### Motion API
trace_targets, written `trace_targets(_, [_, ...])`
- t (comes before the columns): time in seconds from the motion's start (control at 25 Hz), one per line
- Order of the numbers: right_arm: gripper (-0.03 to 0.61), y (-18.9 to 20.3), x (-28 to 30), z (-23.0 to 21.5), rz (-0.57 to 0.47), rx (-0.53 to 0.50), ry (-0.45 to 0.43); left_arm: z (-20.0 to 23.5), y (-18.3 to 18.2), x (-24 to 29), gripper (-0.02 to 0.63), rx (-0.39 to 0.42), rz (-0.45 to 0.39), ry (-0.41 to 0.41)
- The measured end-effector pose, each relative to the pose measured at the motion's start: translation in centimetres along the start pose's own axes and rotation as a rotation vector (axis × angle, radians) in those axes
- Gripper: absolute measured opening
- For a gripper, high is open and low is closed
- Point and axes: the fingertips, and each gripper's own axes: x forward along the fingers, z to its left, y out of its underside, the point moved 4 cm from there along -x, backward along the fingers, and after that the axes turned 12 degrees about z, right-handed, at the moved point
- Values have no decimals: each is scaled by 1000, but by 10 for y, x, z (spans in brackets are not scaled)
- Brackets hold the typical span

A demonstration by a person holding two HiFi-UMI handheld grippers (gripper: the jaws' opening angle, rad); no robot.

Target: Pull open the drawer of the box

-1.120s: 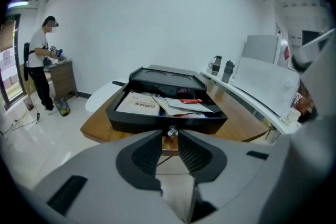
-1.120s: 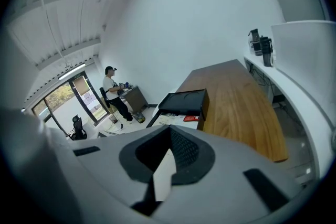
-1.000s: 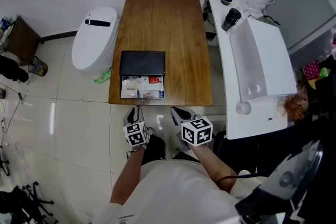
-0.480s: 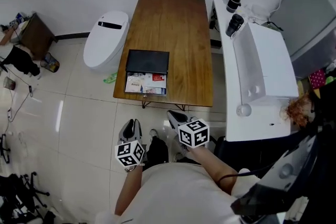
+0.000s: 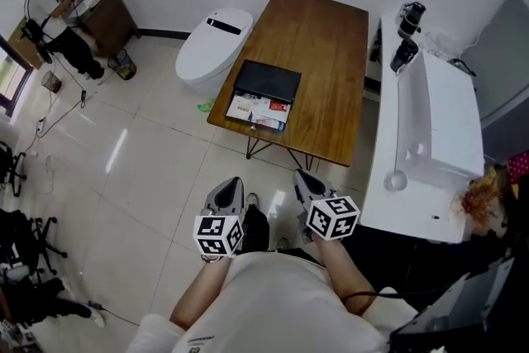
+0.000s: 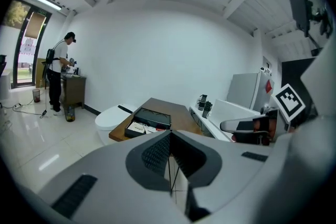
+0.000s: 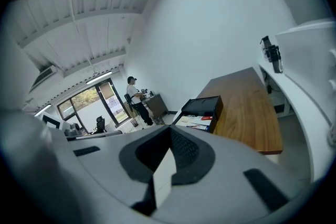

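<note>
The black box [image 5: 267, 81] lies on the wooden table [image 5: 331, 62] near its front left edge. Its drawer [image 5: 258, 112] stands pulled out toward me, with papers and cards showing inside. Both grippers hang close to my body, well back from the table over the floor. My left gripper [image 5: 232, 183] is shut with nothing between its fingers. My right gripper [image 5: 302, 177] is shut and empty too. In the left gripper view the box [image 6: 153, 117] and drawer [image 6: 137, 128] are far ahead. The right gripper view shows the box [image 7: 202, 106] beyond shut jaws.
A white toilet-shaped unit [image 5: 212, 50] stands left of the table. A long white counter [image 5: 438, 136] runs along the right, with two dark devices [image 5: 407, 35] at its far end. A person [image 5: 50, 12] stands at a small cabinet [image 5: 103, 16] far left.
Both grippers have drawn back from the table's front edge toward my body, and I stand farther from the table. The left gripper's jaws have closed. The drawer stays pulled out.
</note>
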Motion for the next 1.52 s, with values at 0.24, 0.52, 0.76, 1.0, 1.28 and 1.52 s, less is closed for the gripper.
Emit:
trace_targets(0.24, [-14,21,-41,7,-31,17,-22,-37,9,-28,2,17,-6,32])
trace_targets(0.52, [-14,27,-53,20,-44,21,-15,-44,14,-30,2,11,56,78])
trace_targets(0.76, [-14,24,-48,30,-45,18,-6,-40,15,-30,2,12,110,108])
trace_targets(1.0, [-14,30,-38,38,-27,12,-10,-31,20,-30,2,-4,119,103])
trace_targets(1.28, [-14,28,-27,45,-7,-3,-17,-27,19,-32,2,-12,114,126])
trace_targets(1.52, [-14,28,-14,44,18,-8,-29,-21,16,-31,2,-29,109,118])
